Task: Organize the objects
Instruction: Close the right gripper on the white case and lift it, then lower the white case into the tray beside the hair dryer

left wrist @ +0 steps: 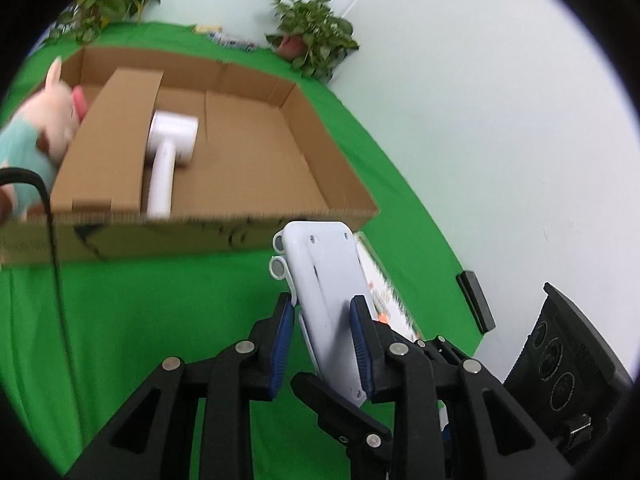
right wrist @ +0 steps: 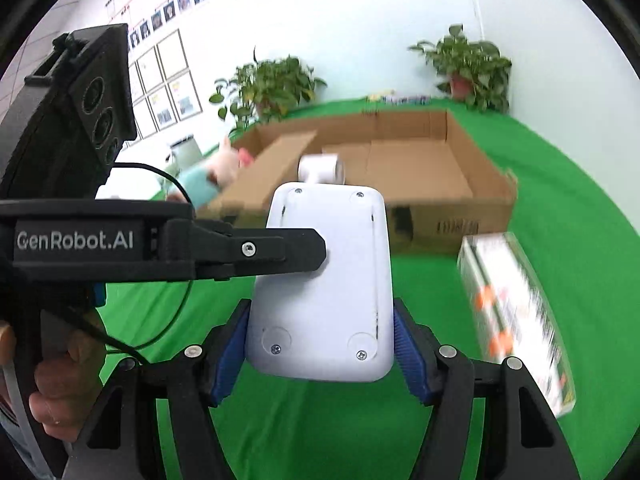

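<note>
Both my grippers are on the same thing: a flat white device with screw holes on the face turned to the cameras, held clear above the green cloth. My left gripper is clamped narrow across the device's thin edges, blue pads pressed on both sides; in the right wrist view its black finger reaches in from the left side and lies across the device's white face. My right gripper grips the device's wider dimension at the near end, jaws at a middling width, pads touching both edges. Taking the cardboard box as reference: the device is on my side of the box's near wall, outside it, raised so its far end overlaps that wall in both views. Inside the box, near its left part, lies a white hammer-shaped appliance, beside a folded-in cardboard flap. A pink plush toy in a teal garment sits just outside the box's left wall. A printed carton, white with orange marks, lies on the cloth in front of the box toward its right corner; blurred, can't read it. Two potted plants stand behind the box against the wall. My hand shows on the left gripper's handle.
</note>
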